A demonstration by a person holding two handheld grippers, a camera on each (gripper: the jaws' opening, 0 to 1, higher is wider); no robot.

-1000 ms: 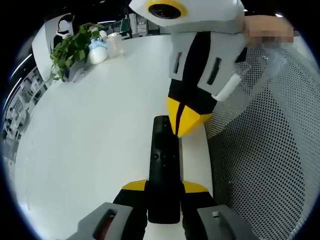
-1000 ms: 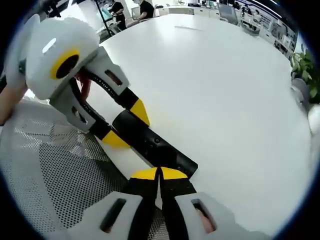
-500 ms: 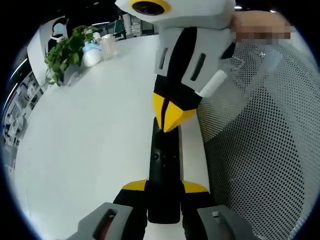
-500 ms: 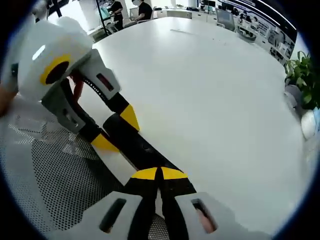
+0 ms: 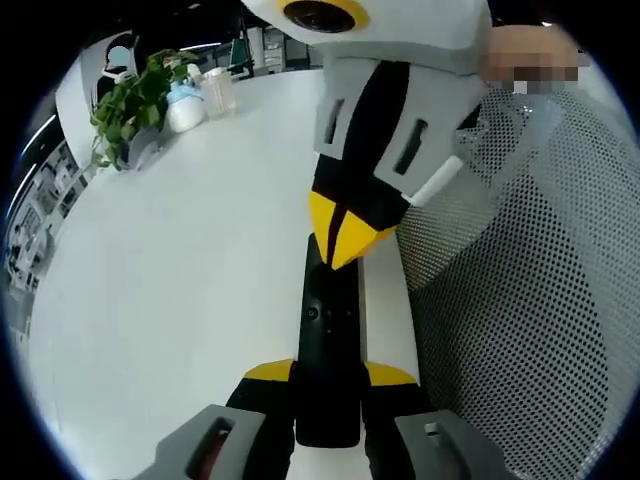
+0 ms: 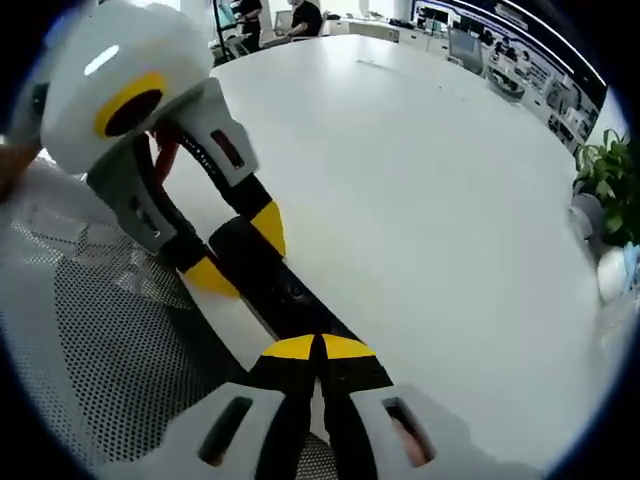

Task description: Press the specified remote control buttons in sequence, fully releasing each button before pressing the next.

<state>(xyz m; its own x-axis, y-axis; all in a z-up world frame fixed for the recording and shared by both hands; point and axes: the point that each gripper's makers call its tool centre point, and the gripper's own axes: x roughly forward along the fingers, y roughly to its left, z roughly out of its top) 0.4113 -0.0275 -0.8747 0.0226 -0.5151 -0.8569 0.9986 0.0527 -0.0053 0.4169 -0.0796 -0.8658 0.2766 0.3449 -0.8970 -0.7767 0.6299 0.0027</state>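
Right gripper [image 5: 345, 235] shifted slightly, fingers together; left gripper [image 5: 327, 385] pinching remote [image 5: 328, 330]; white table [image 5: 180, 270].

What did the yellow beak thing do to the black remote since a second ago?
The right gripper, fingers shut, slid from the far end of the remote toward its middle, and its tips now rest on the remote's top face. The left gripper kept hold of the remote's near end, at the edge of the white table. The plant stayed put.
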